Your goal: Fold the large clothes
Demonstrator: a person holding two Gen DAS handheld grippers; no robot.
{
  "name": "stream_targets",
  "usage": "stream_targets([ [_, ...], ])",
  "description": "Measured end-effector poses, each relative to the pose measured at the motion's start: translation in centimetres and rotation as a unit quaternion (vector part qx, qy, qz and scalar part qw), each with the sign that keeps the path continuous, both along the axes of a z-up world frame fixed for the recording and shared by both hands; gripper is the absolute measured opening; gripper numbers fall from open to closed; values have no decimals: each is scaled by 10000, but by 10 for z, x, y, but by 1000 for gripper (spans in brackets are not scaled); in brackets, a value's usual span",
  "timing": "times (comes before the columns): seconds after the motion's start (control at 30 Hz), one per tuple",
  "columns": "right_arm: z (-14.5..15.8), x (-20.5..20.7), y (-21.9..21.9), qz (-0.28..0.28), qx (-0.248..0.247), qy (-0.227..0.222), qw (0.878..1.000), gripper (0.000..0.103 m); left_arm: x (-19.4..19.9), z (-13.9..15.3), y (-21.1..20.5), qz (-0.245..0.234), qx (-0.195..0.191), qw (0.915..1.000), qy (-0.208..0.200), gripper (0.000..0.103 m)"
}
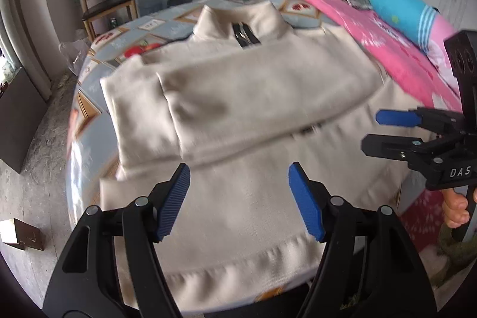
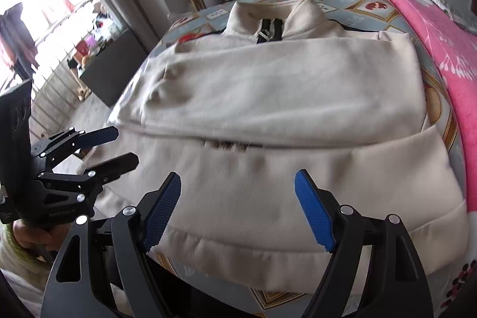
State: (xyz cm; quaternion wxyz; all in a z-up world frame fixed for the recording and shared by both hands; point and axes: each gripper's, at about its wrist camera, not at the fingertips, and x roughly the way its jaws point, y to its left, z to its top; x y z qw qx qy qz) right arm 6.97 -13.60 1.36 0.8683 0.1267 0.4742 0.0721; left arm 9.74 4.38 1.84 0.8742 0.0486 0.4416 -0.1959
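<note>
Both grippers, left gripper (image 1: 239, 200) and right gripper (image 2: 237, 209), hover jaws released above the jacket's (image 1: 238, 115) near hem.

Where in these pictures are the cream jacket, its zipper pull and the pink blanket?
cream jacket (image 2: 283, 85): right wrist view, on the sleeve folded across the chest.
zipper pull (image 2: 266, 35): right wrist view, on the metal tab below the collar.
pink blanket (image 1: 384, 40): left wrist view, on its flat middle.
</note>
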Motion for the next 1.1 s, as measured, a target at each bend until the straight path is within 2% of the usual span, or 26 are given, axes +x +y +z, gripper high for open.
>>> stream_targets([
  [0.17, 26, 27, -39, -283, 479, -111, 9984, 77, 39, 32, 4, 222, -49, 9992, -319, 69],
  [0.3, 49, 65, -72, -516, 473, -209, 9973, 77, 78, 58, 12, 442, -357, 9971, -508, 72],
  [0.43, 66, 119, -99, -584, 439, -303, 9969, 77, 135, 72, 18, 725, -699, 9940, -430, 73],
  [0.53, 68, 173, -113, -679, 329, -217, 9969, 77, 182, 73, 14, 877, -760, 9928, -301, 73],
  [0.67, 51, 249, -116, -639, 25, 169, 9978, 77, 256, 61, -13, 932, -426, 9946, -168, 73],
  [0.8, 16, 312, -111, -661, -376, 692, 9947, 77, 317, 27, -52, 858, 84, 9959, 261, 73],
  [0.93, -14, 342, -109, -709, -773, 1126, 9881, 77, 352, -9, -72, 935, 629, 9918, 599, 73],
  [1.1, -30, 339, -112, -489, -822, 1406, 9854, 73, 353, -28, -67, 930, 775, 9891, 842, 72],
])
